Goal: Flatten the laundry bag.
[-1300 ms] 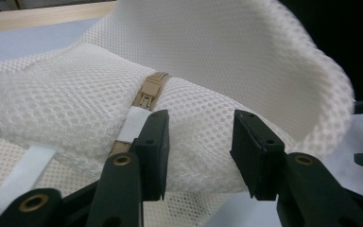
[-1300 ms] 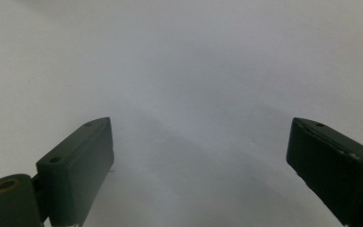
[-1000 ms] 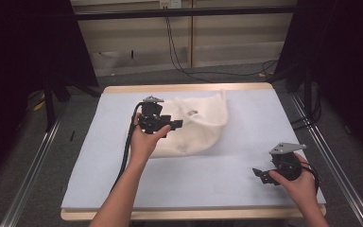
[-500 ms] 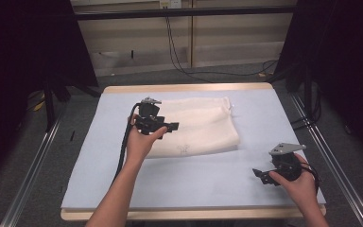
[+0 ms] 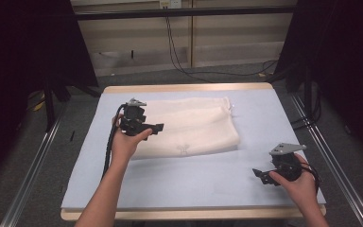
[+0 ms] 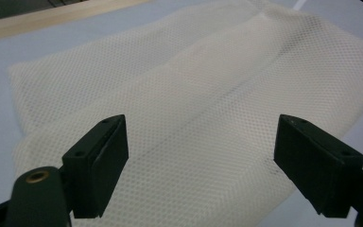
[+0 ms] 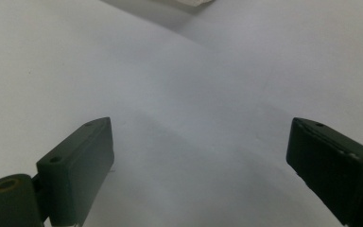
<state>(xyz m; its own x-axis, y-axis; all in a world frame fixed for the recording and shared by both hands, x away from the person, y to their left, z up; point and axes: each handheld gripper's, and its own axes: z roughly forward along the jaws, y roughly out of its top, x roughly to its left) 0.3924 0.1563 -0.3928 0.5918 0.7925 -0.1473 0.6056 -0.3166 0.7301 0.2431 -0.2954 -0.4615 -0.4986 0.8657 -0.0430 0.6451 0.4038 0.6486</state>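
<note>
A cream mesh bag (image 5: 194, 127) lies spread flat on the pale blue table cover (image 5: 184, 175), its drawstring end toward the right. My left gripper (image 5: 155, 127) hovers over the bag's left end and is open. In the left gripper view the mesh (image 6: 194, 90) shows between and beyond the parted jaws, and nothing is held in my left gripper (image 6: 201, 125). My right gripper (image 5: 260, 174) rests near the front right corner, well apart from the bag. It is open over bare cover, with nothing in my right gripper (image 7: 201, 127).
A wooden table edge (image 5: 184, 88) borders the cover at the back. Metal rails (image 5: 33, 165) run along both sides of the table. Black cables (image 5: 179, 52) hang behind it, and dark curtains flank the space.
The bag, bunched and folded over a second ago, now lies unfolded and stretched out to the right. The left gripper has barely shifted. The right gripper has not moved.
</note>
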